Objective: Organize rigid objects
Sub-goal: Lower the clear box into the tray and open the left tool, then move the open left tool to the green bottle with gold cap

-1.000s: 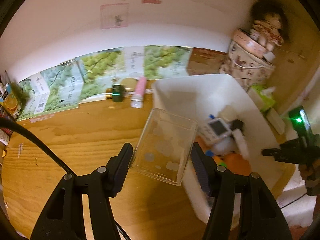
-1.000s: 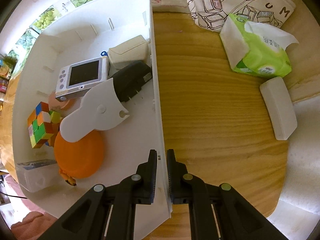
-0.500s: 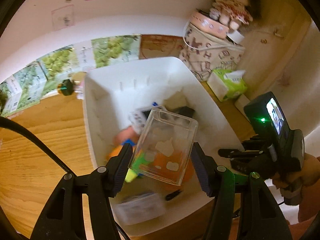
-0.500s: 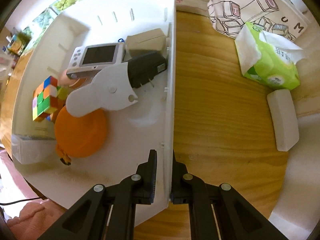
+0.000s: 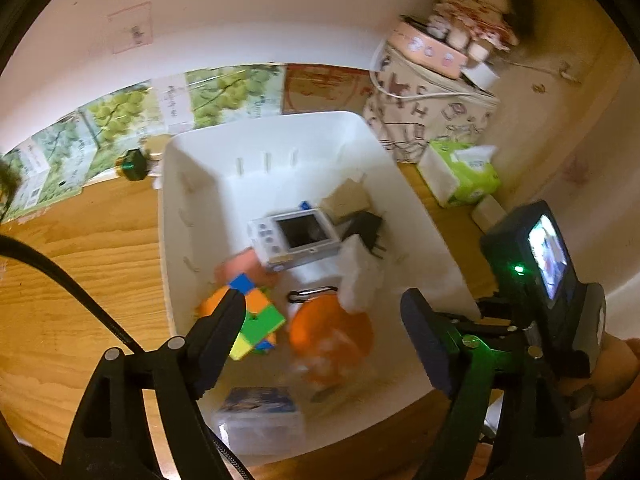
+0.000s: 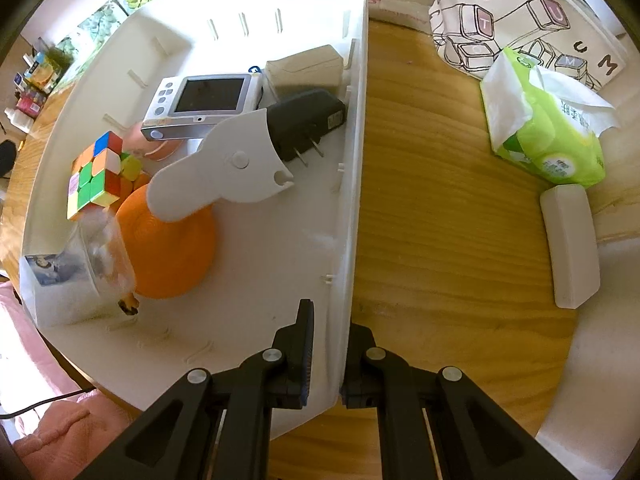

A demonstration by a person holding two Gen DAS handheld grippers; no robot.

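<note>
The left gripper [image 5: 324, 340] had just opened wide, nothing between its jaws. The clear box [image 6: 106, 256] lay in the white bin [image 6: 356, 128], beside the orange disc [image 6: 172, 248]. The right gripper [image 6: 326, 350] clamped the bin's right wall.

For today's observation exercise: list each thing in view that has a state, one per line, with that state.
Left hand-held gripper: open, nothing between its fingers.
Right hand-held gripper: shut on white bin's wall.
Clear plastic box: in the bin, tilted, blurred.
Tissue pack: opened, tissue sticking out.
Small-screen device: screen dark.
</note>
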